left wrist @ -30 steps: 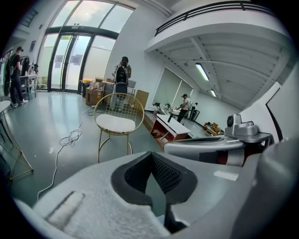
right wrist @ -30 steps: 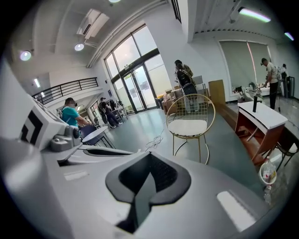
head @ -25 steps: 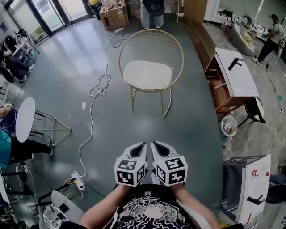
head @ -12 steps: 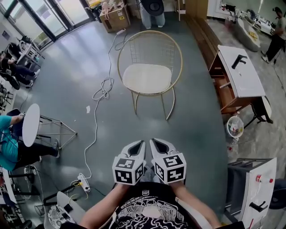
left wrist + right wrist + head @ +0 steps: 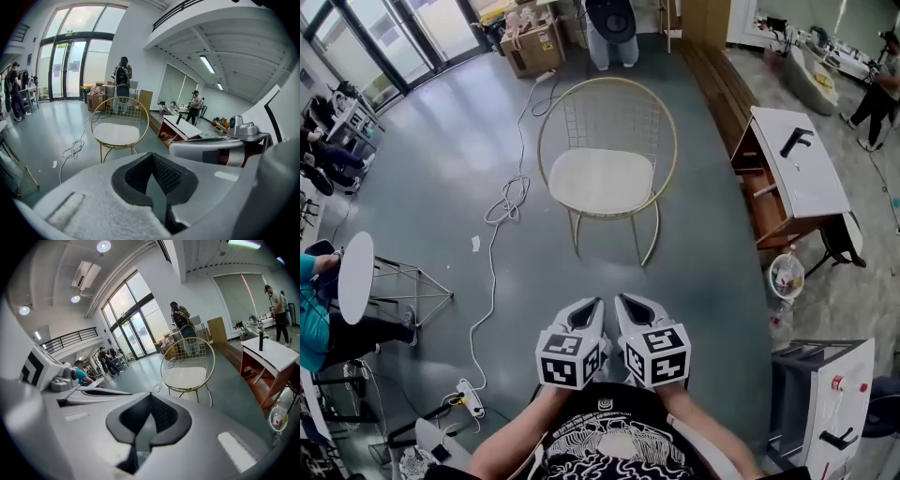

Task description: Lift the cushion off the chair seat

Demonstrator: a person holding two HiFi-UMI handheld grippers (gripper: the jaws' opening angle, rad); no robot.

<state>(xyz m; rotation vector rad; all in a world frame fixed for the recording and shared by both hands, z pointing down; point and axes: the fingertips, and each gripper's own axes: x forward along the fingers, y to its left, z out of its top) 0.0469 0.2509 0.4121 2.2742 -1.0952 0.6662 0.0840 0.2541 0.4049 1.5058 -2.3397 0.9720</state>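
The cushion (image 5: 601, 180) was cream, the wire chair (image 5: 609, 117) gold, the floor (image 5: 422, 159) dark grey, the cable (image 5: 508, 199) white.

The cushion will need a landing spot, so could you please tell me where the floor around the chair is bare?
The floor in front of the chair is bare, and so is the strip between the chair and the white-topped desk. Left of the chair it is crowded: a looped cable lies there, with a round table beyond.
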